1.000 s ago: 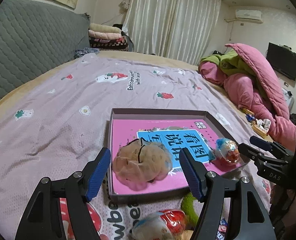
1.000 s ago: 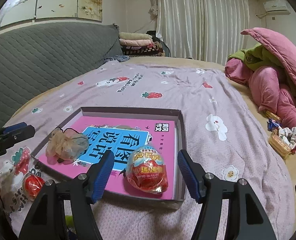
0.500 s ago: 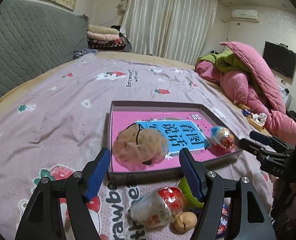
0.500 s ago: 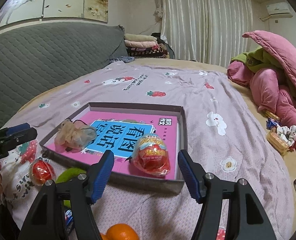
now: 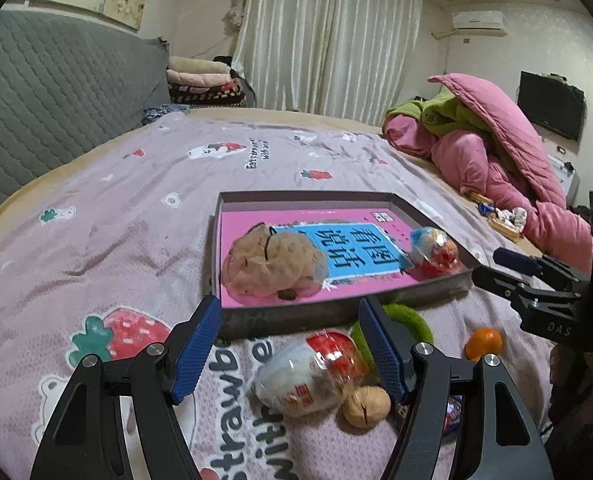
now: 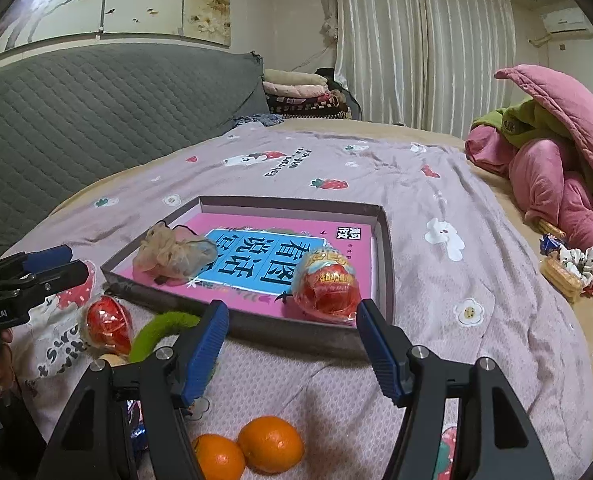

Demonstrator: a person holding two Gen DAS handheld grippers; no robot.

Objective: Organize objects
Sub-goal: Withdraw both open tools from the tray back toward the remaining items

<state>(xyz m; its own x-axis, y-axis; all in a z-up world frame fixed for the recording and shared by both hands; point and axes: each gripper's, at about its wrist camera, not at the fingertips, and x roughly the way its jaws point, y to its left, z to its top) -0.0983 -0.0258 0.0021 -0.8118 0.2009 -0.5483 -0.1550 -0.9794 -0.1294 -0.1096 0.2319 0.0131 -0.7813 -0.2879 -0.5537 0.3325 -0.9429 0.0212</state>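
Tray point(image 5: 328, 314) with the pink book lies on the bedsheet just ahead of both claws, holding a beige scrunchie point(image 5: 270, 266) and one wrapped egg toy point(image 6: 325, 285). Left gripper point(image 5: 290, 344) hovers low, its jaws spread wide and empty; a second egg toy point(image 5: 310, 368) and a walnut point(image 5: 366, 411) lie between and just below its fingers. Right gripper point(image 6: 292, 346) is level, wide apart too, holding nothing, with two oranges point(image 6: 248, 450) under it and a green ring point(image 6: 158, 334) beside its left finger.
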